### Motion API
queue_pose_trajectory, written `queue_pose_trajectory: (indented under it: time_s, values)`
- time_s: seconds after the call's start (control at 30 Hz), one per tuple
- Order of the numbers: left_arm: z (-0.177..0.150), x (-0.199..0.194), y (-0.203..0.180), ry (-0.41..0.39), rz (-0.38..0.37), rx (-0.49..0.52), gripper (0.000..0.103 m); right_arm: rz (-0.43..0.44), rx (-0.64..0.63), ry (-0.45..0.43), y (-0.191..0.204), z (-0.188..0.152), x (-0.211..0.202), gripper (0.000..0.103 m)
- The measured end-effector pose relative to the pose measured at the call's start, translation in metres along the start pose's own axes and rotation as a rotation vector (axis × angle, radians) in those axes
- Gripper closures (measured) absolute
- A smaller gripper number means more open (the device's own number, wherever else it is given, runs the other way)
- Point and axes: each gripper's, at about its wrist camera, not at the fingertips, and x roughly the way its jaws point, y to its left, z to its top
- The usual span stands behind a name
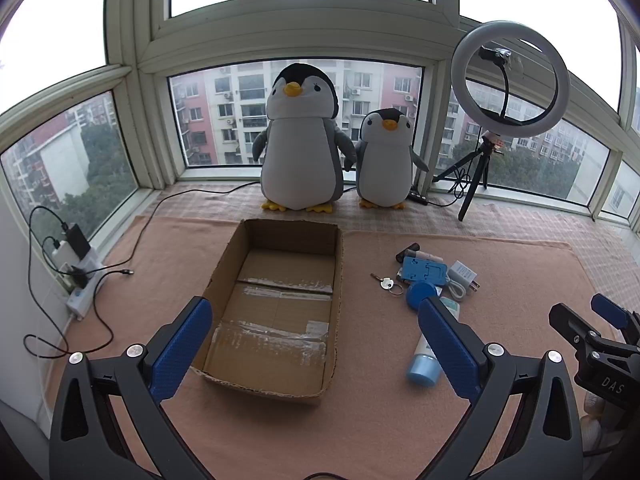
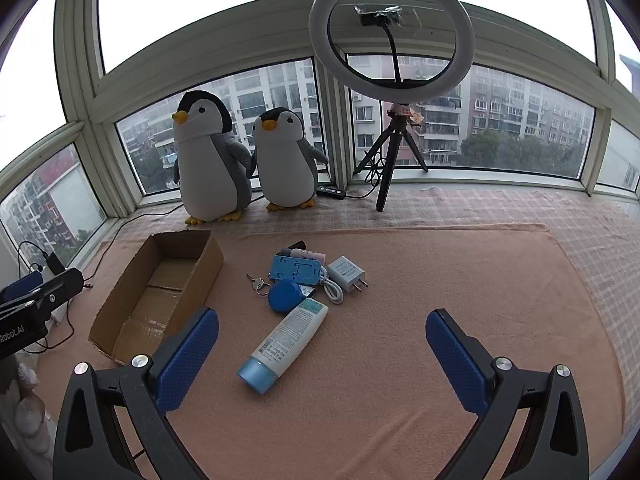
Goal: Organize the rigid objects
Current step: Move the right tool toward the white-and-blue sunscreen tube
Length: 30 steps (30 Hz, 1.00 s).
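Note:
An empty cardboard box lies open on the pink cloth. To its right sits a small heap: a white tube with a blue cap, a blue round lid, a blue plastic stand, a white charger with cable, and keys. My left gripper stands open above the box's near end. My right gripper is open just in front of the tube, holding nothing.
Two plush penguins stand at the window behind the box. A ring light on a tripod stands at the back. A power strip with chargers and cables lies at the left edge.

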Motion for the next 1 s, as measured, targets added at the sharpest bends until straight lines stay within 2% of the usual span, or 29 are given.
queue_pose_trajectory:
  time_s: [1.0]
  values:
    - [-0.0023, 0.0005, 0.0007, -0.001, 0.006, -0.005, 0.0, 0.002, -0.005, 0.009, 0.0032, 0.0001, 0.0001, 0.001]
